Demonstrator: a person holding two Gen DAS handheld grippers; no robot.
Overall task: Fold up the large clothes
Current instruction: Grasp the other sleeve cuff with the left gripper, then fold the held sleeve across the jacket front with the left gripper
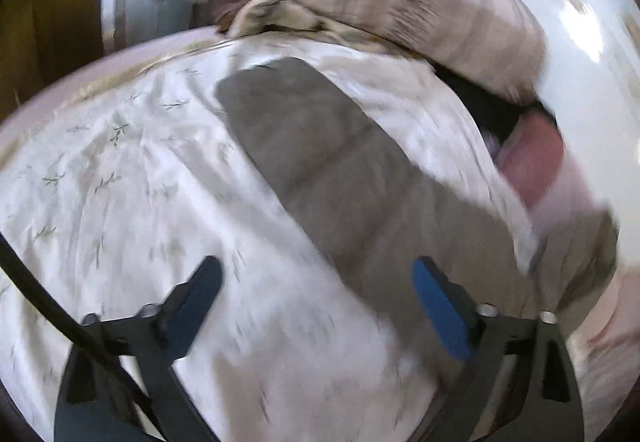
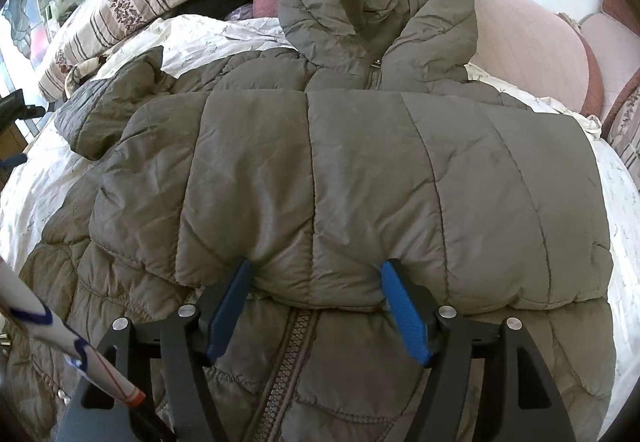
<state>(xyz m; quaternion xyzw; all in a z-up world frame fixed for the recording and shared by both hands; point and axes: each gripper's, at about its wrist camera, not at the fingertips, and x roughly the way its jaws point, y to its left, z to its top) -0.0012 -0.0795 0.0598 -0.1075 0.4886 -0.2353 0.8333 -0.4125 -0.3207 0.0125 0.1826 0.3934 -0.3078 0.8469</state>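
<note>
Both grippers [image 1: 316,298] [image 2: 316,292] open, none gripped; right straddles jacket [image 2: 360,169] fold; left view blurred.

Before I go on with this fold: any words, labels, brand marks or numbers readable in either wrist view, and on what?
None can be read.
Jacket: no tag, logo or print shows; the zipper pull is too small to tell any marking.
Striped pillow: a flower and stripe pattern only, no letters.
Bed sheet: small sprig prints only; this left view is motion-blurred.
</note>
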